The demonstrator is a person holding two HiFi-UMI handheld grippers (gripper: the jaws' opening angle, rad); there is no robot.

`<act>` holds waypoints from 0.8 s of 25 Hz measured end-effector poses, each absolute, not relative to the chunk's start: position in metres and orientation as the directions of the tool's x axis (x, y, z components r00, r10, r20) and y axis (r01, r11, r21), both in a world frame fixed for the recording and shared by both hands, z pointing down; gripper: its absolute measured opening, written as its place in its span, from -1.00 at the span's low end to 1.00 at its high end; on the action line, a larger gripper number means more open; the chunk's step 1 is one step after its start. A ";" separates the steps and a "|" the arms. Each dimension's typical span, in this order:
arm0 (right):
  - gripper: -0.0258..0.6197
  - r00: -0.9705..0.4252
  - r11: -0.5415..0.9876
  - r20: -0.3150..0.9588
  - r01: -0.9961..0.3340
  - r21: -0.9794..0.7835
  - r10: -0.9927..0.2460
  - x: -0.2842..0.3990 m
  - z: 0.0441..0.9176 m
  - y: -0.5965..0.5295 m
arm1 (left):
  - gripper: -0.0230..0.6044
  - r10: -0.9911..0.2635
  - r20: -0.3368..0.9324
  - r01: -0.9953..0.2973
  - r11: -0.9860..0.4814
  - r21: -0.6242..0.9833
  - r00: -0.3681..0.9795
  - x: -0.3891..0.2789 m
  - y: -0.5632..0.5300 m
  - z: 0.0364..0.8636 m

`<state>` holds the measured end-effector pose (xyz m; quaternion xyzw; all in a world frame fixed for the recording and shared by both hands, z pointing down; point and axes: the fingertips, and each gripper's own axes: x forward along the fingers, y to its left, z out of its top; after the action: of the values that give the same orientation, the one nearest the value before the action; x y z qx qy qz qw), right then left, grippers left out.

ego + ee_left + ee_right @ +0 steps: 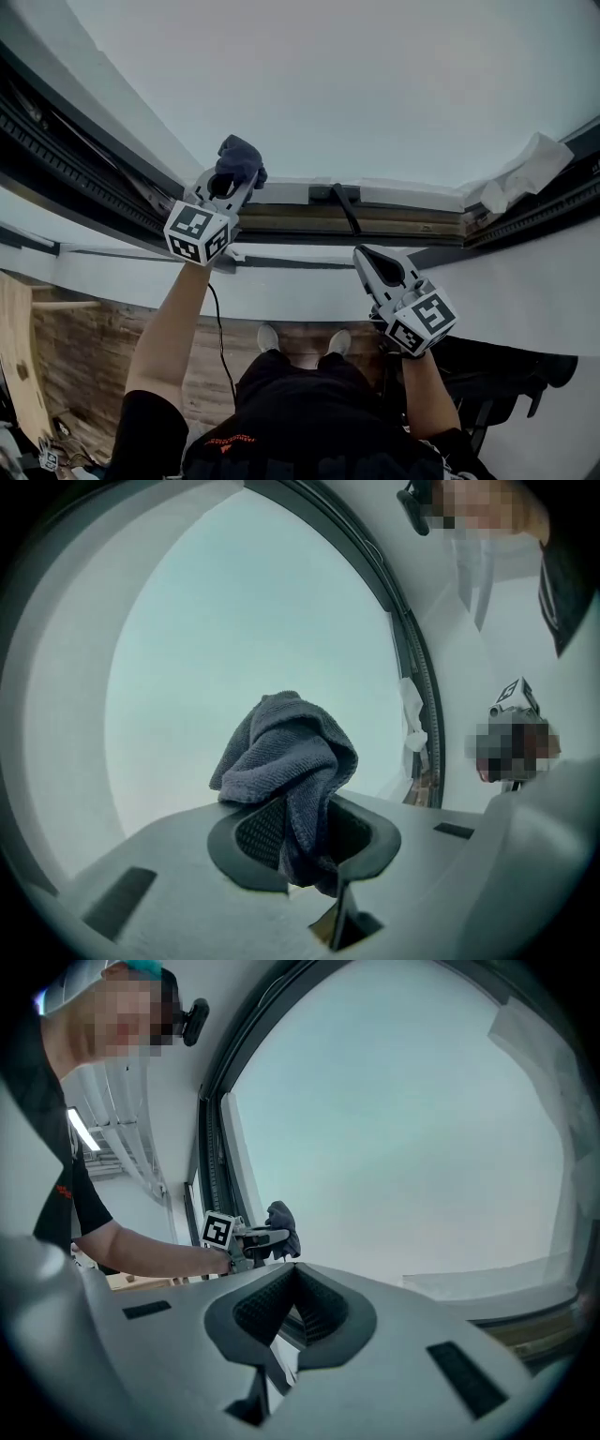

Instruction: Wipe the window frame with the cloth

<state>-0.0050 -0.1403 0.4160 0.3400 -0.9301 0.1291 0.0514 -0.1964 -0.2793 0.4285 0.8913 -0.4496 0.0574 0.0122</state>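
A dark grey-blue cloth (pixel 240 157) is bunched in my left gripper (pixel 226 184), which is shut on it and held up against the pale window pane, just above the dark lower window frame (pixel 403 223). In the left gripper view the cloth (pixel 287 752) bulges out of the jaws, with the frame's dark seal (pixel 413 658) curving past on the right. My right gripper (pixel 373 262) is shut on nothing, lower and to the right, in front of the white sill. The right gripper view shows its closed pads (pixel 314 1309) and, beyond them, the left gripper (pixel 255 1237) with the cloth (pixel 282 1217).
A black window handle (pixel 345 202) lies on the lower frame between the grippers. White crumpled wrapping (pixel 525 167) clings to the frame's right corner. A dark track (pixel 66 150) runs along the left side. A cable (pixel 219 328) hangs below over the wooden floor.
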 end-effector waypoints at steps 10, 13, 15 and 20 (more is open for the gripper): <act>-0.91 -0.727 0.694 0.153 -0.685 -0.219 -0.669 0.063 0.412 -0.143 | -0.64 -0.718 0.157 -0.722 -0.691 -0.036 0.679 -0.093 -0.285 0.431; -0.91 -0.710 0.675 0.139 -0.701 -0.229 -0.691 0.084 0.412 -0.140 | -0.64 -0.682 0.167 -0.684 -0.727 -0.051 0.712 -0.057 -0.286 0.427; -0.91 -0.701 0.665 0.133 -0.710 -0.233 -0.701 0.101 0.411 -0.138 | -0.64 -0.664 0.169 -0.665 -0.745 -0.058 0.729 -0.033 -0.286 0.424; -0.91 -0.664 0.627 0.124 -0.742 -0.239 -0.738 0.145 0.410 -0.131 | -0.64 -0.617 0.186 -0.615 -0.785 -0.071 0.765 0.021 -0.285 0.424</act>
<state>0.1447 -0.1312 0.4100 0.4101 -0.9019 0.1355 0.0073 0.0206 -0.2852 0.4237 0.9394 -0.3279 0.1002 -0.0028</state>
